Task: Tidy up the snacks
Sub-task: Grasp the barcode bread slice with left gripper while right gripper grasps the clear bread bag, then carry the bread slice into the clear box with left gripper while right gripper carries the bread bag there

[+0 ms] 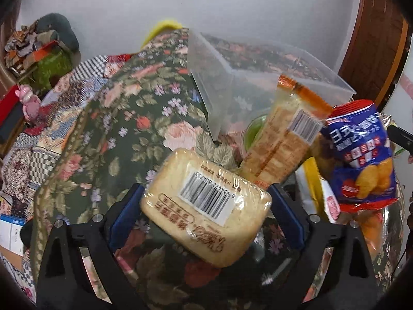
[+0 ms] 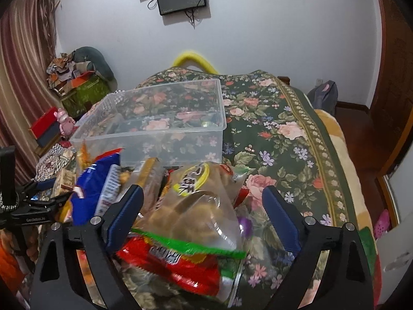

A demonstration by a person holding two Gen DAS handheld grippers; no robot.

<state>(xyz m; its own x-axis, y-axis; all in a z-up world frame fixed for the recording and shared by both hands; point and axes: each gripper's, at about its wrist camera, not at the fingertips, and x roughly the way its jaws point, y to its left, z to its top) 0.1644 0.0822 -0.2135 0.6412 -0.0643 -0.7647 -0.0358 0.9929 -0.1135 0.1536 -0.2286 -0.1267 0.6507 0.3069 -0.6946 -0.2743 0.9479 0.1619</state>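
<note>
My left gripper (image 1: 205,188) is open over the floral bedspread. A pale bread packet (image 1: 206,206) with a barcode label lies between its blue pads; I cannot tell whether the pads touch it. Beyond it lean a long cracker pack (image 1: 281,139) and a blue snack bag (image 1: 361,155). The clear plastic bin (image 1: 211,82) stands behind them. My right gripper (image 2: 202,190) is open above the snack pile. A clear bag of brown snacks (image 2: 196,201) with a yellow label lies between its fingers, with a red packet (image 2: 175,261) under it. The right finger stands apart from the bag.
The bin (image 2: 170,142) sits mid-bed, just beyond the pile, and looks nearly empty. The blue bag (image 2: 87,191) and other packets lie left of my right gripper. Boxes and a pink toy (image 2: 64,124) crowd the far left. The bed's edge and wooden floor lie right.
</note>
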